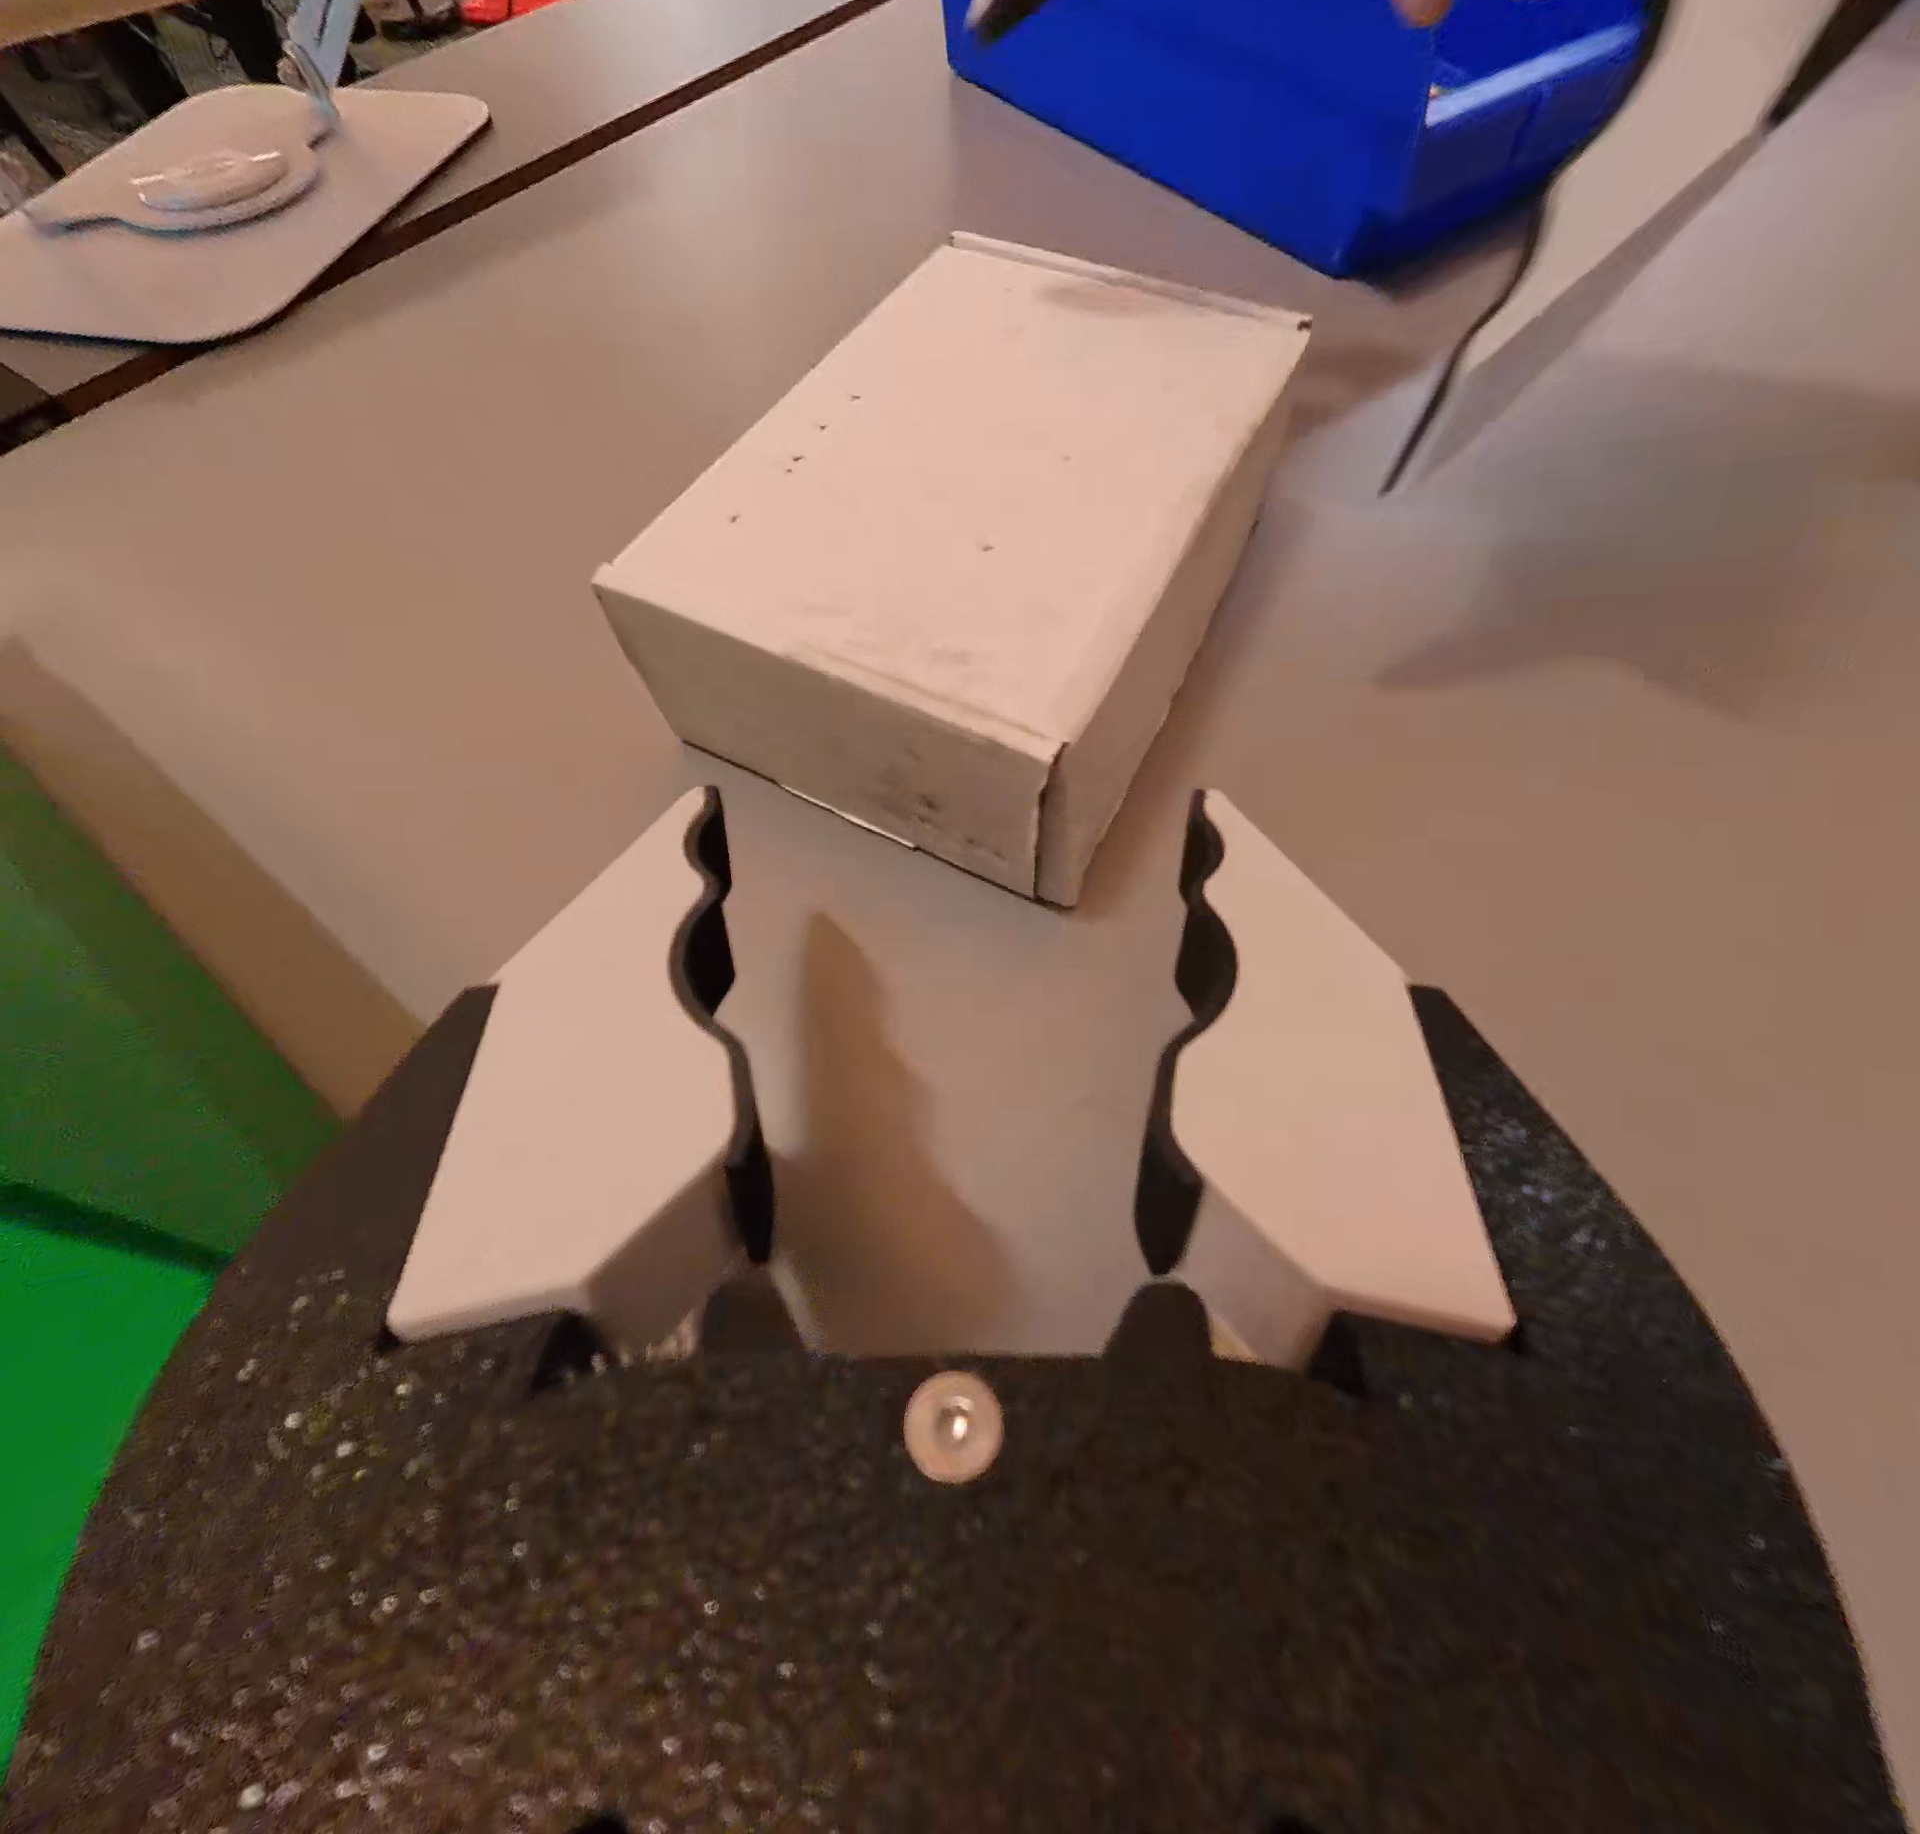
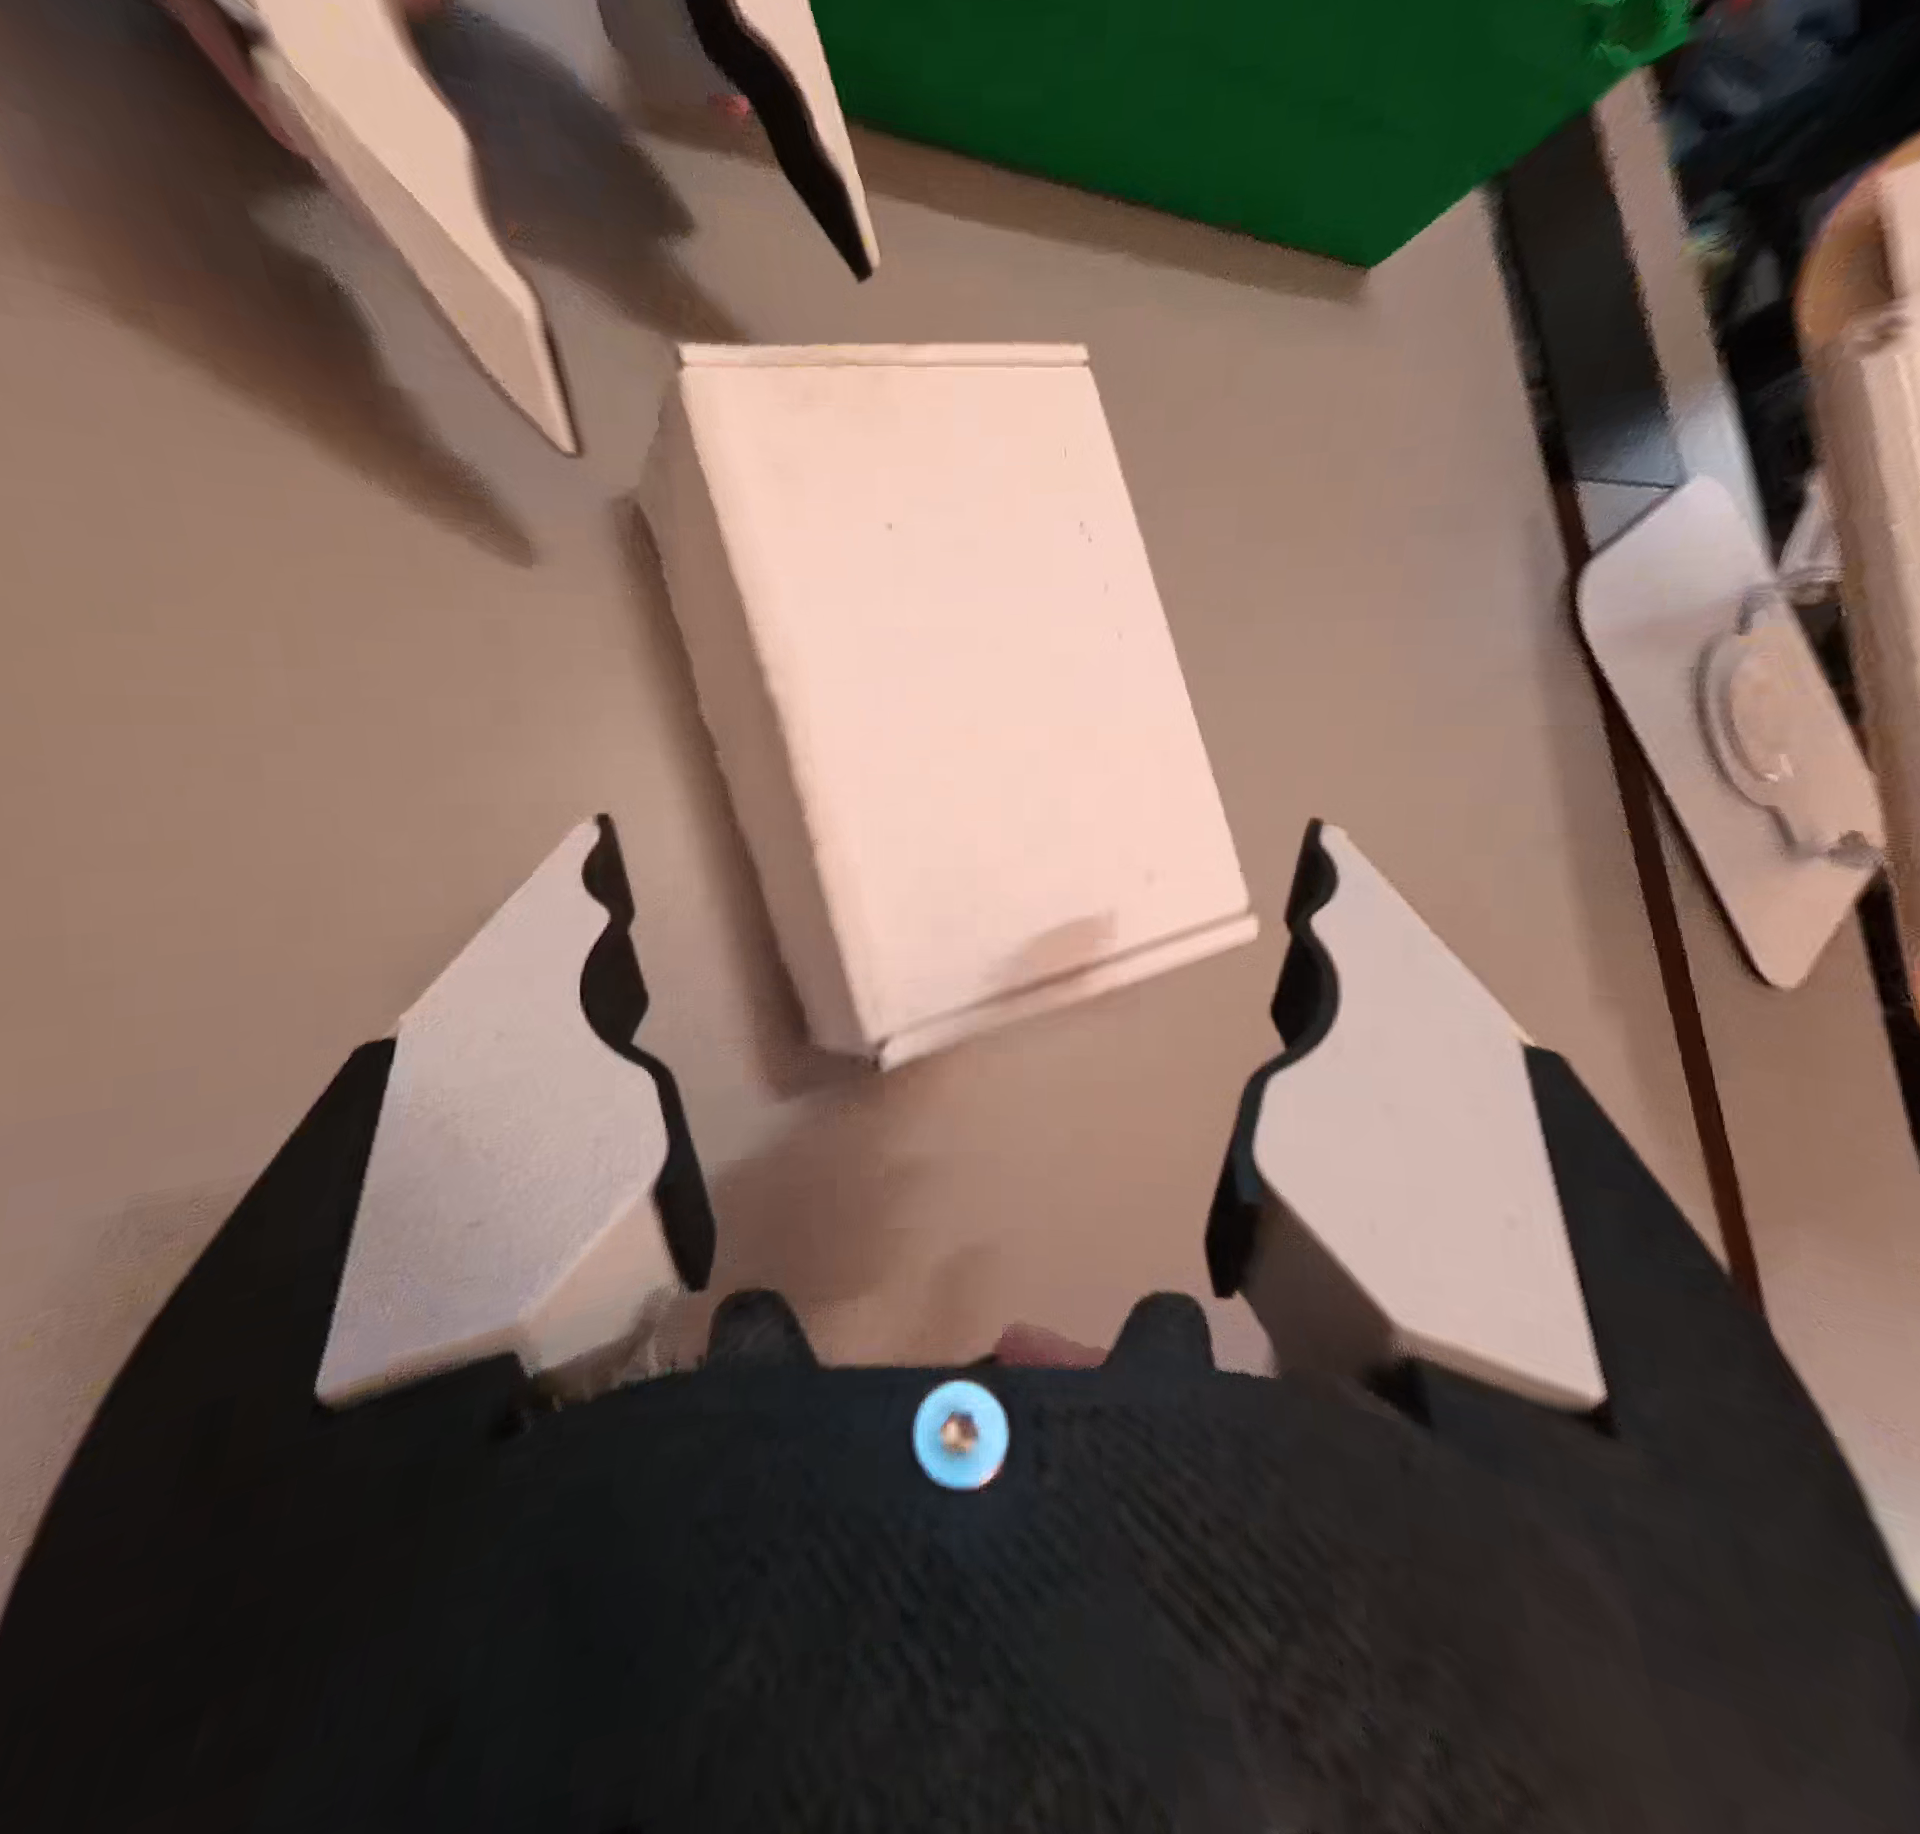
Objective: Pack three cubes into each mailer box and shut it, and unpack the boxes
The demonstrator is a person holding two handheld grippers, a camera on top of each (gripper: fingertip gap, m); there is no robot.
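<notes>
The beige table (image 1: 312, 589) carries a green bin (image 2: 1195, 70) and a blue plastic bin (image 1: 1247, 101) at opposite edges. Between them lies the closed white cardboard mailer box (image 1: 956, 537). The left tool (image 1: 951, 818) and the right tool (image 2: 961, 839) are both spread, empty. I would hold the box's body with one and lift the front flap with the other.

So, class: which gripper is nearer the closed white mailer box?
Left, narrowly. The left gripper is open with its fingertips at the mailer box's near end; the right gripper, also open, hovers above the opposite end, touching nothing.
</notes>
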